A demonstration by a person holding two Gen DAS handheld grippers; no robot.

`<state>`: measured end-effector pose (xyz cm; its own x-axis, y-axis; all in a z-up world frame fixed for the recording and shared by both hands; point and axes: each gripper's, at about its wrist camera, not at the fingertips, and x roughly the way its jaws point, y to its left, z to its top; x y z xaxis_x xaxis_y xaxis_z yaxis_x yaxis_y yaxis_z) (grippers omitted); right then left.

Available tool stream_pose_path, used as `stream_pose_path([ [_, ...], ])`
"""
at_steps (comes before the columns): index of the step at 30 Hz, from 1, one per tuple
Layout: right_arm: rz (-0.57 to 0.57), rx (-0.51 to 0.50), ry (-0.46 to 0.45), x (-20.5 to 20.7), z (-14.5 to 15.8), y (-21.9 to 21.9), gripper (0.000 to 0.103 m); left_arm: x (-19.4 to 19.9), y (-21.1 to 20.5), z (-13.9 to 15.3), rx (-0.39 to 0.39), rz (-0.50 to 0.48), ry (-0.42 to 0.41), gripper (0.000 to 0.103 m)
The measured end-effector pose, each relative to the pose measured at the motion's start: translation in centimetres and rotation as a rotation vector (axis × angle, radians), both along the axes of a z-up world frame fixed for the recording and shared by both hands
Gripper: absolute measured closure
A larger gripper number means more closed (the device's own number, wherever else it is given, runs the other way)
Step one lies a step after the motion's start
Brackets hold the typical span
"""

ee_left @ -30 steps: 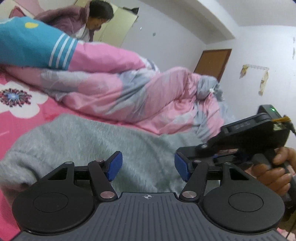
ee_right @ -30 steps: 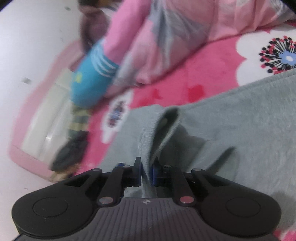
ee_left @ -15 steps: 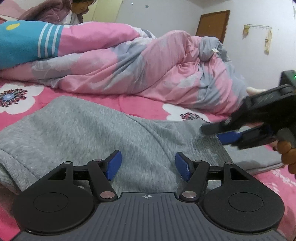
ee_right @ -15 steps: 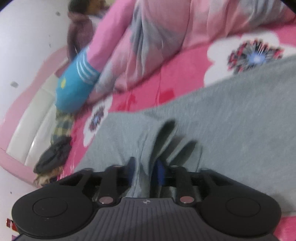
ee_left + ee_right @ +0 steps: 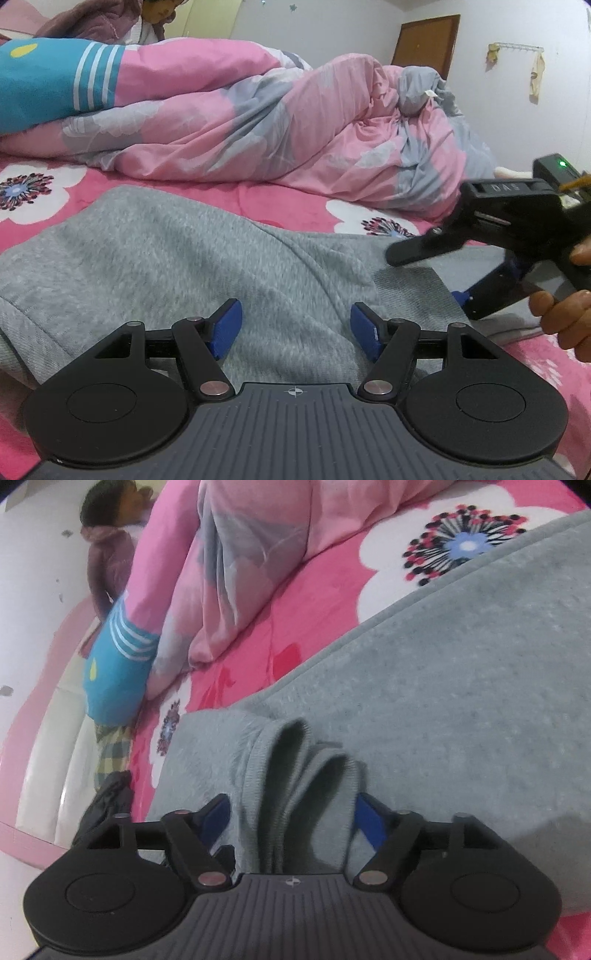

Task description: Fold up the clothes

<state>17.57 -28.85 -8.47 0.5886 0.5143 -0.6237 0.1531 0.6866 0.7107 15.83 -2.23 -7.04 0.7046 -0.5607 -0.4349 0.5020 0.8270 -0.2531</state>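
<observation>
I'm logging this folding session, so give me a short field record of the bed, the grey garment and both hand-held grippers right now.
surface: pink flowered bed sheet
garment: grey fleece garment, spread on the sheet
bunched edge: ribbed grey hem, between the right jaws
left hand-held gripper: open, over the garment, holding nothing
right hand-held gripper: jaws opening, pads off the hem
background: pink and grey quilt

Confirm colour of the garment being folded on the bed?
Plain grey garment, fleecy-looking; clearest in the left wrist view.

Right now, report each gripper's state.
Left gripper: open, holding nothing, above the grey garment.
Right gripper: jaws opening, bunched garment cuff between them.
</observation>
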Motion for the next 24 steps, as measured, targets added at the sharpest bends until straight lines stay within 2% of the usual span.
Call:
stream_pose_path([
  [8,0.020,0.034,-0.004,-0.8,-0.6,0.3,0.023,0.1,0.1,0.0,-0.013,-0.002,0.010,0.037],
  [12,0.063,0.005,-0.021,-0.9,-0.3,1.5,0.025,0.1,0.1,-0.1,-0.011,-0.002,0.009,0.037],
  [14,0.075,0.009,-0.029,-0.4,-0.5,2.2,0.039,0.1,0.1,-0.1,-0.011,-0.002,0.009,0.037],
  [15,0.079,0.018,-0.034,-0.1,-0.7,2.6,0.043,0.1,0.1,-0.1,-0.011,-0.002,0.009,0.037],
  [17,0.090,-0.003,-0.033,0.5,-1.1,3.7,0.070,0.1,0.1,-0.1,-0.013,0.000,0.011,0.037],
  [20,0.089,-0.029,-0.067,0.2,-0.5,4.2,0.078,0.1,0.7,0.2,-0.056,-0.008,0.007,0.037],
  [24,0.086,-0.051,-0.136,-0.4,1.3,3.6,0.079,-0.3,2.7,1.3,-0.191,-0.007,-0.041,0.038],
])
